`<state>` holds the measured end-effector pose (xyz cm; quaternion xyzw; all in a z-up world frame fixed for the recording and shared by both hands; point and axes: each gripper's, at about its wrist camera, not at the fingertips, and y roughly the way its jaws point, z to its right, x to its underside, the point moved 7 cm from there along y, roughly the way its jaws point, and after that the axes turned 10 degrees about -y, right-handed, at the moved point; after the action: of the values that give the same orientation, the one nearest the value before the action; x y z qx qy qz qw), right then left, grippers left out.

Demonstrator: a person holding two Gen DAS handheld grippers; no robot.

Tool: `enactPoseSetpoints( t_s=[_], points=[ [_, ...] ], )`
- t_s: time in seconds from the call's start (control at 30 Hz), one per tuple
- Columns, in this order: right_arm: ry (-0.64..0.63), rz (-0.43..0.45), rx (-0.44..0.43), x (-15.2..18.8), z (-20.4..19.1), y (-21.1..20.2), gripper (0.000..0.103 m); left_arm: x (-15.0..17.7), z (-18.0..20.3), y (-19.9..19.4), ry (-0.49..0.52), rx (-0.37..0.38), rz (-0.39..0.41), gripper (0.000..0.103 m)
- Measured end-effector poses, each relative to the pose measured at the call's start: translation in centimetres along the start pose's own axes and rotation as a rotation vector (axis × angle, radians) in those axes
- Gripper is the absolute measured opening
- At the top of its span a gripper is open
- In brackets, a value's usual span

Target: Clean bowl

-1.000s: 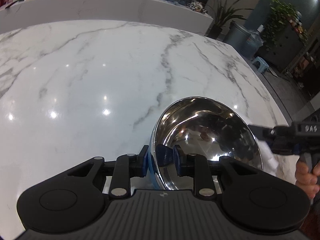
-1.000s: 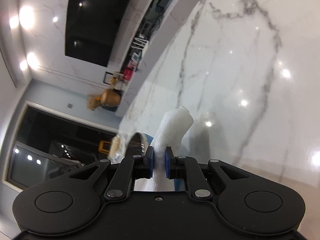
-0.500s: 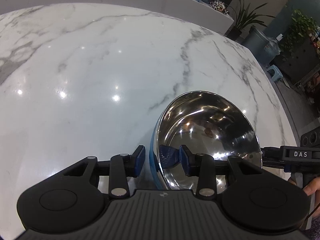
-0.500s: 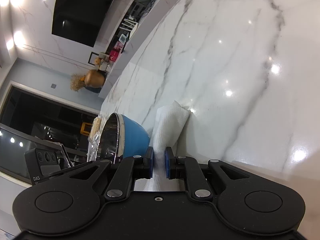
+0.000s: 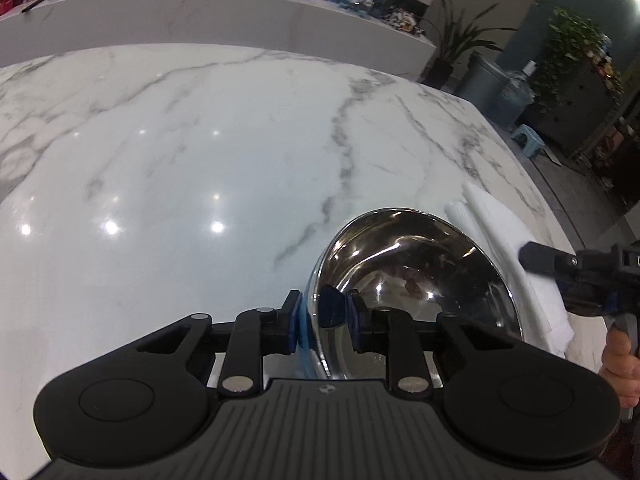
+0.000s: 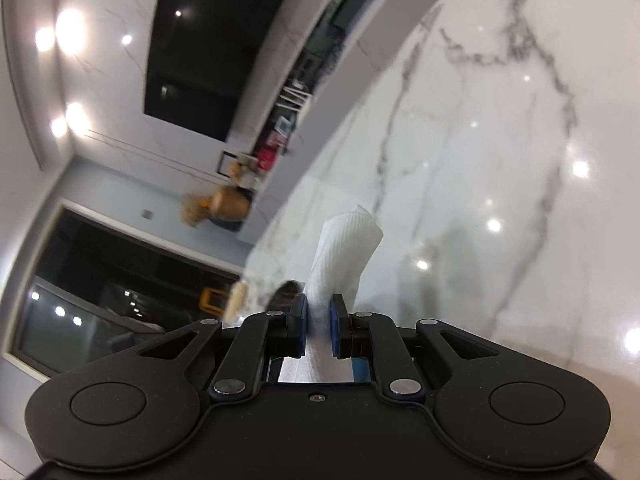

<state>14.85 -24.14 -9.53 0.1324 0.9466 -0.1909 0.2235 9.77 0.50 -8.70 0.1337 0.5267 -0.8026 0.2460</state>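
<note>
A steel bowl (image 5: pixel 420 276) with a blue outside is tilted on its side, its shiny inside facing the left wrist camera. My left gripper (image 5: pixel 322 316) is shut on the bowl's near rim, one finger outside and one inside. My right gripper (image 6: pixel 319 320) is shut on a folded white paper towel (image 6: pixel 344 256). In the left wrist view the right gripper (image 5: pixel 560 264) comes in from the right and holds the towel (image 5: pixel 504 236) just beyond the bowl's right rim. Dark smudges show deep inside the bowl.
The white marble table (image 5: pixel 200 160) spreads wide to the left and behind the bowl; its right edge (image 5: pixel 532 184) is close to the towel. A long counter (image 5: pixel 200 12), plants and a bin stand beyond the table.
The right gripper rose with the towel, which now shows behind the bowl's right rim. The left gripper's view tipped up while it kept hold of the bowl.
</note>
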Motion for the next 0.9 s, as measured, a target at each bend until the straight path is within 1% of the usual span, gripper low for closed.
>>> enactPoseSetpoints(
  t_s=[0.1, 0.27, 0.3, 0.37, 0.43, 0.5, 0.6, 0.67, 0.77, 0.9],
  points=[
    [0.000, -0.015, 0.009, 0.0, 0.0, 0.6, 0.011, 0.2, 0.2, 0.0, 0.007, -0.001, -0.003, 0.021],
    [0.019, -0.028, 0.023, -0.1, 0.3, 1.0, 0.011, 0.3, -0.1, 0.0, -0.026, -0.005, -0.017, 0.022],
    [0.018, -0.037, 0.032, 0.0, 0.5, 1.0, 0.011, 0.4, -0.2, -0.1, -0.036, -0.009, -0.026, 0.025],
    [0.016, -0.056, 0.050, 0.3, 0.8, 1.0, 0.011, 0.8, -0.2, -0.1, -0.052, -0.010, -0.049, 0.036],
    [0.013, -0.089, 0.074, 0.8, 1.2, 1.4, 0.011, 1.2, -0.3, -0.1, -0.059, -0.015, -0.070, 0.037],
    [0.008, -0.109, 0.090, 1.2, 1.4, 1.7, 0.011, 1.5, -0.3, -0.1, -0.055, -0.023, -0.084, 0.037],
    [0.001, -0.137, 0.114, 1.8, 1.7, 2.1, 0.011, 1.5, -0.4, -0.3, -0.050, -0.037, -0.079, 0.037],
    [-0.008, -0.148, 0.126, 2.0, 1.7, 2.3, 0.011, 1.4, -0.5, -0.4, -0.048, -0.042, -0.072, 0.031],
    [-0.016, -0.168, 0.136, 2.2, 1.7, 2.6, 0.011, 1.0, -0.7, -0.5, -0.040, -0.048, -0.050, 0.026],
    [-0.027, -0.185, 0.130, 2.4, 1.4, 2.8, 0.011, 0.4, -1.0, -0.6, -0.052, -0.055, -0.022, 0.024]
  ],
)
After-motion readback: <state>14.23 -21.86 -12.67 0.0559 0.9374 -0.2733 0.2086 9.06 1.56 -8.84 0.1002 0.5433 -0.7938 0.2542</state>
